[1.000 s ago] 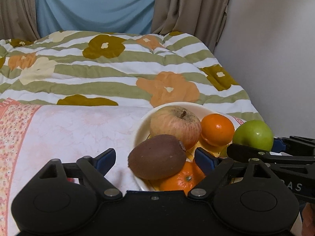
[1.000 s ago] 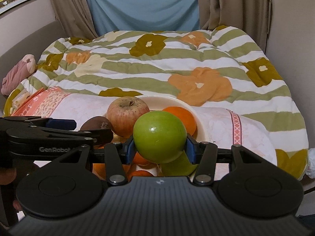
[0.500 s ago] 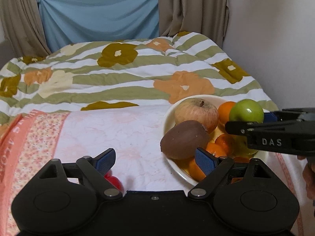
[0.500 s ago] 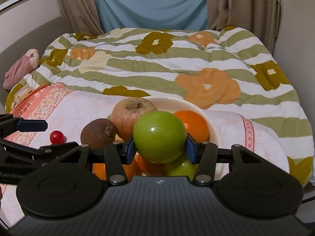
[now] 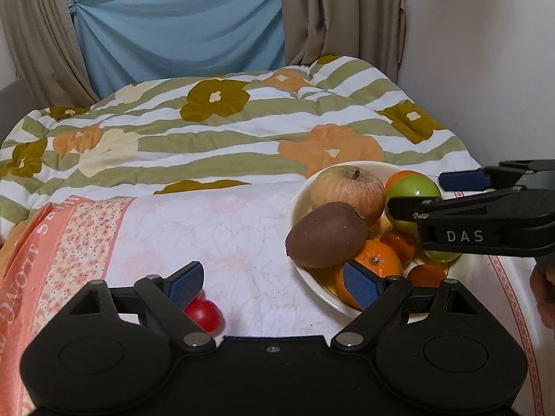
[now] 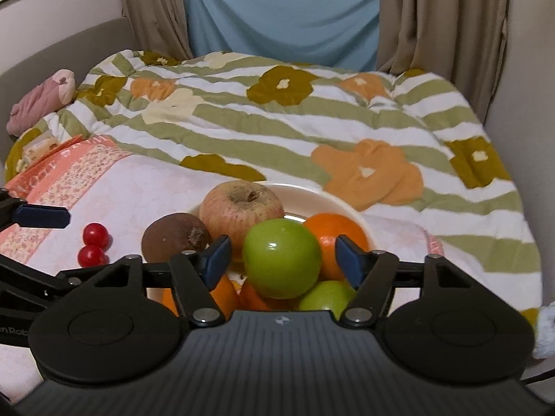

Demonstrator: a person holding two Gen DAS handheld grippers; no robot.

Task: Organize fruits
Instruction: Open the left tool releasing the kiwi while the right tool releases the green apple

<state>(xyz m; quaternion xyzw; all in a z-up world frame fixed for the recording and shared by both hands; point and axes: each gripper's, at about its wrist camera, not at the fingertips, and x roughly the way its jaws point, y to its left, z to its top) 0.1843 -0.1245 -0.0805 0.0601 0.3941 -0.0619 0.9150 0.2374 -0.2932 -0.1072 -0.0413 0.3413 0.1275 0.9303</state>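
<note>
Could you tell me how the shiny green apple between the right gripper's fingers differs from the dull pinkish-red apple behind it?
The shiny green apple is smooth and glossy; the dull pinkish-red apple looks matte and speckled. The green one sits between the open right gripper fingers, on top of other fruit; the pinkish one sits farther back, clear of both grippers, its stem hollow facing up. The pinkish one looks broader. Both rest in the cream bowl.
</note>
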